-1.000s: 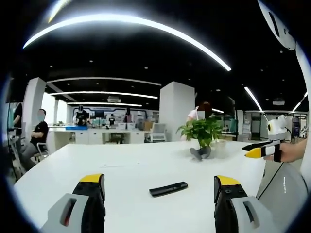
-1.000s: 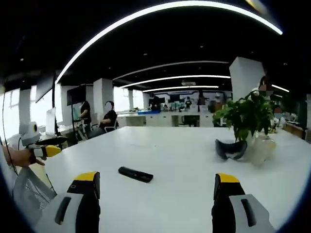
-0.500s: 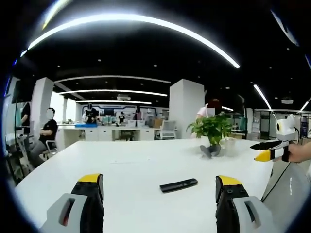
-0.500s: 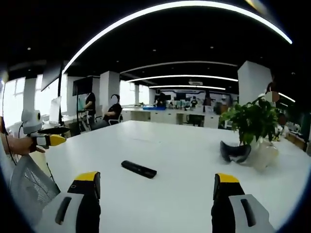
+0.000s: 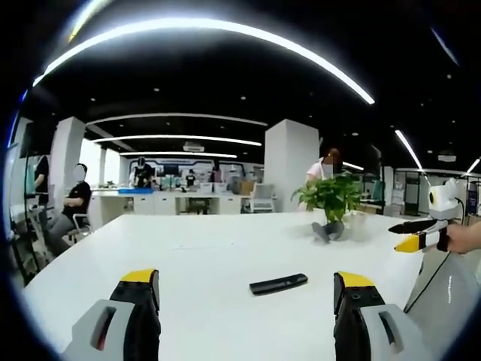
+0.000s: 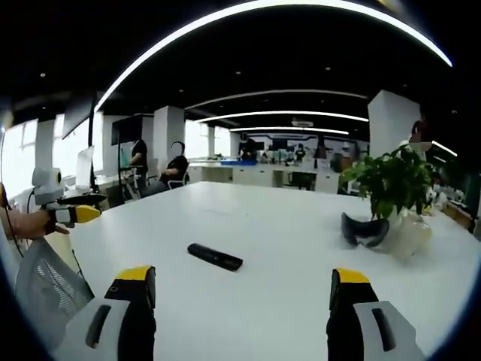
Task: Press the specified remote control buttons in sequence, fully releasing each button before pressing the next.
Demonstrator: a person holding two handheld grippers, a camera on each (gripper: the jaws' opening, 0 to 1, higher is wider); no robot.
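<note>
Between the earlier pictures and now, little beyond a small camera drift is seen. In the left gripper view the remote control [image 5: 279, 283] has slid a little further toward three o'clock of the picture, and the potted plant [image 5: 331, 197] with it, so a slight swing of the hand is read here and not a move of the things. The remote is still found lying flat on the white table [image 5: 195, 263], at about one o'clock from the left gripper [image 5: 245, 301], well apart from it. That gripper's jaws are held wide apart, with nothing between them.

At three o'clock of the same view the right gripper [image 5: 409, 234] is seen held over the table's edge, also away from the remote.

In the right gripper view the remote control [image 6: 215, 256] is placed at about eleven o'clock from the right gripper [image 6: 240, 301], whose jaws are likewise spread and empty. The left gripper [image 6: 71, 214] is seen at nine o'clock, and a dark curved object [image 6: 364, 230] lies beside the plant [image 6: 391, 180] at two o'clock.

It is judged that no button has yet been pressed: the remote is untouched and in plain sight, and an approach by one gripper is what remains to be begun.
</note>
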